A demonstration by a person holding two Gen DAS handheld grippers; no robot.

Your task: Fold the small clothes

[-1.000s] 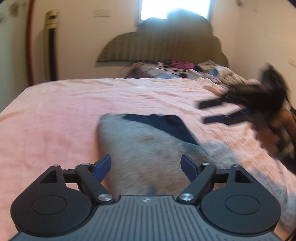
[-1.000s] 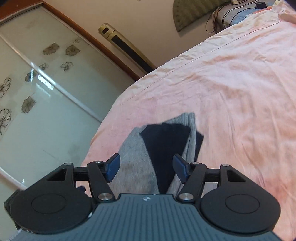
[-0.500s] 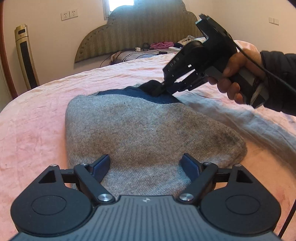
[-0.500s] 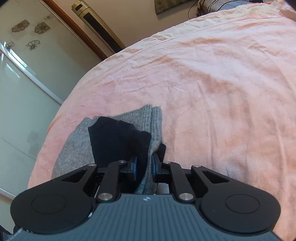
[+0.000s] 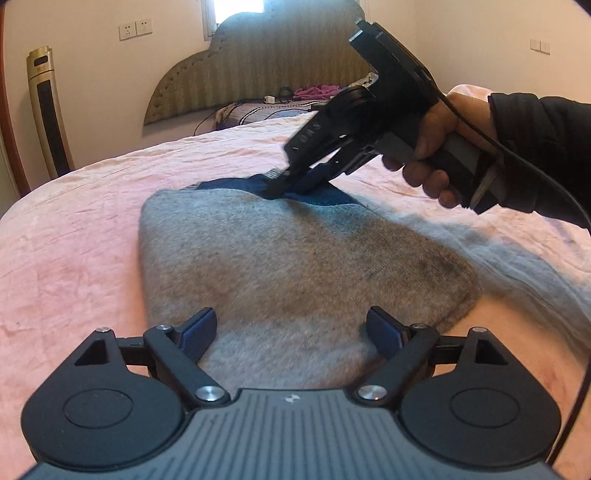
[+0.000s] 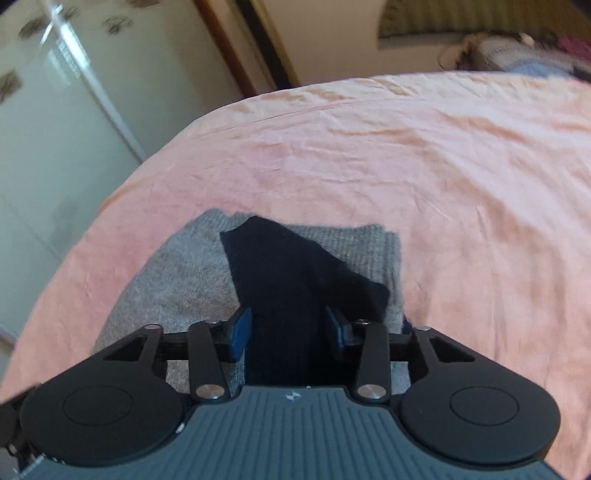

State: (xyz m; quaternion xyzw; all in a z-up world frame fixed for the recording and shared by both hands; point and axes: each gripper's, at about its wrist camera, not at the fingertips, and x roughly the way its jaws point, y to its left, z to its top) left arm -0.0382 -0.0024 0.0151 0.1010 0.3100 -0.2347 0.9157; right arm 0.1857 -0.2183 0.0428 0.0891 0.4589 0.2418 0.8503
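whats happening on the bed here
A person is folding a grey knit garment with a dark navy part on a pink bedsheet. The right gripper is at the navy part, jaws opening around it. The left gripper is over the near grey edge, wide open and holding nothing.

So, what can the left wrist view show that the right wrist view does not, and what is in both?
Only the left wrist view shows the person's hand holding the right gripper from outside, two wall sockets, and the open left gripper.

Only the right wrist view shows the flower-patterned glass door and, up close, the right gripper's opening jaws astride the dark blue fabric.

Both show the grey garment, the pink bedsheet and the headboard.
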